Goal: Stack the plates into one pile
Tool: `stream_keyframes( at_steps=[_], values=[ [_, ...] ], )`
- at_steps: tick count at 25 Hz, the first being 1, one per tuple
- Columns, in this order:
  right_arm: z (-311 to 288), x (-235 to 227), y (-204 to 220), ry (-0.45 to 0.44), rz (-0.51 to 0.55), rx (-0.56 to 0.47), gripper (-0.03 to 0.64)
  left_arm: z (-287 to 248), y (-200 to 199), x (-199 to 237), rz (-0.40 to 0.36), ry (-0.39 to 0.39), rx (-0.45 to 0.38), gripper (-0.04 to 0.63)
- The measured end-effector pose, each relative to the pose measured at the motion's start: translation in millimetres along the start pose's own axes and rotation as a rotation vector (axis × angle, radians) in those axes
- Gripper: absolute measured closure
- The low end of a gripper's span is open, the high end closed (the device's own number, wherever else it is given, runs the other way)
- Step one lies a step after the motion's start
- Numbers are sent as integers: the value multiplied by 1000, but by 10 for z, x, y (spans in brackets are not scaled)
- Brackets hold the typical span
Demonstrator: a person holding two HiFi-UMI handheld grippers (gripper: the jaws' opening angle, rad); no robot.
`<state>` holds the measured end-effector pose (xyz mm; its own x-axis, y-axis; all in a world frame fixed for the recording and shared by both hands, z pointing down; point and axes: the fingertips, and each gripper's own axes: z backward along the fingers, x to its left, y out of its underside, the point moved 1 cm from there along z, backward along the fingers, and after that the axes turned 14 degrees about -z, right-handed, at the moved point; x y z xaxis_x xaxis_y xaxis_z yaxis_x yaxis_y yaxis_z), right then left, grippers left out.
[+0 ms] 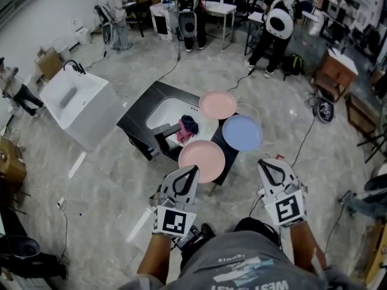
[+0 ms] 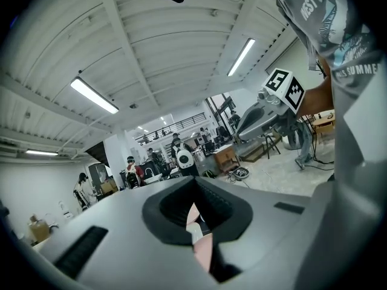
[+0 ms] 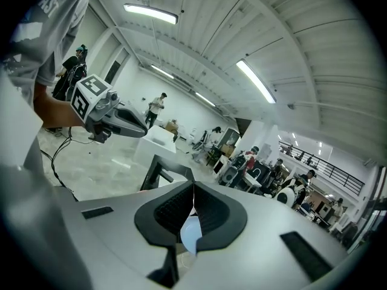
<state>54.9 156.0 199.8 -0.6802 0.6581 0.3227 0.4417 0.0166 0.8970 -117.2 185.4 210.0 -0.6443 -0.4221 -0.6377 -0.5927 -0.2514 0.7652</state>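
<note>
I find the stacking not yet begun. Three plates lie singly on the counter point(image 1: 138, 118), none on another: a pale pink plate point(image 1: 217, 104) farthest from me, a blue plate point(image 1: 242, 132) just beside it, and a salmon plate point(image 1: 201, 160) nearest. The left tongs point(image 1: 191, 170) and right tongs point(image 1: 266, 164) are both closed on nothing, held in the air on the counter's near side. I judge the step to be the approach. Next, one pair must part its jaws and take a plate by the rim.
</note>
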Motion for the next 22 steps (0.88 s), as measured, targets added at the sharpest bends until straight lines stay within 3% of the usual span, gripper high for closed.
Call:
stream_keyframes(
  at_steps=[12, 22],
  values=[
    [-442, -131, -43, -98, 2, -17, 586, -130, 168, 127, 23, -29, 98, 594],
    [-902, -601, 108, -201, 16, -26, 586, -809, 161, 138, 19, -51, 122, 594]
  ],
)
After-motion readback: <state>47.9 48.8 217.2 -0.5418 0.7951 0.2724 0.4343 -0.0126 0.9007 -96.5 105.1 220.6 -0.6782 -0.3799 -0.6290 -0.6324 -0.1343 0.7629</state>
